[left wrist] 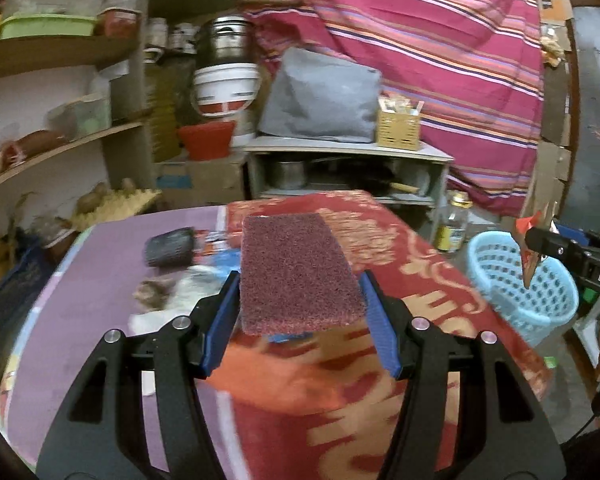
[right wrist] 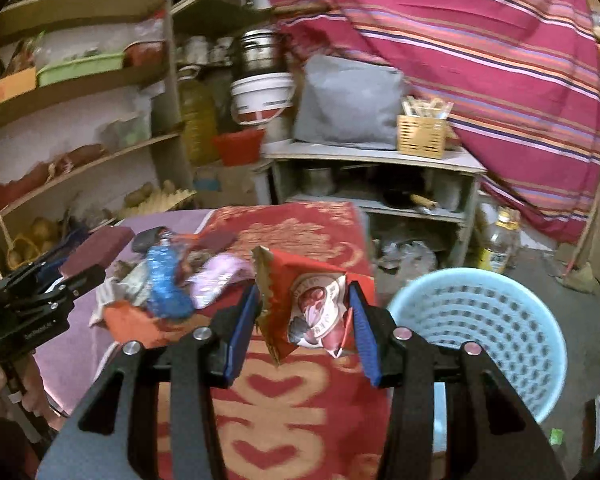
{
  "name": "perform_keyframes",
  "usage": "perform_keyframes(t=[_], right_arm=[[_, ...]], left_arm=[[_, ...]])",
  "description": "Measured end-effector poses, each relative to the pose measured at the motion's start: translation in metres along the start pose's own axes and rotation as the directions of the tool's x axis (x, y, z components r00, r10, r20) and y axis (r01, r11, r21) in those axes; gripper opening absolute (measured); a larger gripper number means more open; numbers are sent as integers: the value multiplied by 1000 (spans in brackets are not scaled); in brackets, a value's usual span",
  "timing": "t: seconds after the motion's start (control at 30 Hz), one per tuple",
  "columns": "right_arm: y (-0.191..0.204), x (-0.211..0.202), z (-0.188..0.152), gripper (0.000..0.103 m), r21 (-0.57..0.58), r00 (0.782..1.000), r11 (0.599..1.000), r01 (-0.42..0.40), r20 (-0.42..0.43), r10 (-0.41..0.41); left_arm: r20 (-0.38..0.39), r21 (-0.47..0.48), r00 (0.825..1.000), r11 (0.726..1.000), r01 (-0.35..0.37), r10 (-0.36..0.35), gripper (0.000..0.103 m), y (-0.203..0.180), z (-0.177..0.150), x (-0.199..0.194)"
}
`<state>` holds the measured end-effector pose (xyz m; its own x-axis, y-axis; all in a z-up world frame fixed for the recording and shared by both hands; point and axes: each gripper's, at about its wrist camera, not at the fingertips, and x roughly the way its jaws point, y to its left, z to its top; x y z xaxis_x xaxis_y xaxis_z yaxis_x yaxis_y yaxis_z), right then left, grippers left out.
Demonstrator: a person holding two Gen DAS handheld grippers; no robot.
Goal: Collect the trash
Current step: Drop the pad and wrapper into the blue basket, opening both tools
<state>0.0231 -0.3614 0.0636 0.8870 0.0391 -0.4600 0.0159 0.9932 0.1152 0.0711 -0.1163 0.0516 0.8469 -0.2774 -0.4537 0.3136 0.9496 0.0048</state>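
Observation:
My left gripper (left wrist: pixel 298 308) is shut on a maroon scouring pad (left wrist: pixel 296 272) and holds it above the table. It also shows at the left of the right wrist view (right wrist: pixel 80 268). My right gripper (right wrist: pixel 304 316) is shut on a red snack wrapper (right wrist: pixel 308 304), held just left of a light blue perforated basket (right wrist: pixel 480 336). In the left wrist view the right gripper (left wrist: pixel 540 246) holds the wrapper (left wrist: pixel 530 258) over the basket (left wrist: pixel 516 280). A pile of trash (right wrist: pixel 168 284), with a blue wrapper and a pink one, lies on the table.
The table has a red patterned cloth (right wrist: pixel 292 408) and a purple cover (left wrist: pixel 100 280). A dark cylinder (left wrist: pixel 168 246) lies on it. Shelves (right wrist: pixel 80 128) stand at left, a grey cabinet (right wrist: pixel 380 184) behind, a bottle (right wrist: pixel 500 244) on the floor.

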Motion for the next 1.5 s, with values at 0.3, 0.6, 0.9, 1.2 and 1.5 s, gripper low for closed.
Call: perform_keyframes(t=[0.3, 0.6, 0.9, 1.2, 1.5], right_arm=[[-78, -14, -2, 46, 72, 996, 994, 87, 14, -88], [-123, -18, -13, 45, 104, 979, 974, 200, 8, -202], [-162, -18, -22, 46, 173, 960, 945, 277, -19, -278], [-176, -10, -27, 46, 210, 958, 935, 285, -42, -283], [-164, 24, -26, 50, 198, 961, 940, 277, -85, -265]], left_arm=[[11, 45, 994, 993, 107, -108, 58, -90, 22, 35], [3, 130, 975, 967, 219, -221, 58, -170, 40, 68], [-67, 128, 941, 932, 339, -333, 58, -215, 29, 102], [-109, 130, 935, 928, 349, -337, 85, -235, 21, 130], [-53, 81, 969, 966, 247, -243, 93, -187, 27, 113]])
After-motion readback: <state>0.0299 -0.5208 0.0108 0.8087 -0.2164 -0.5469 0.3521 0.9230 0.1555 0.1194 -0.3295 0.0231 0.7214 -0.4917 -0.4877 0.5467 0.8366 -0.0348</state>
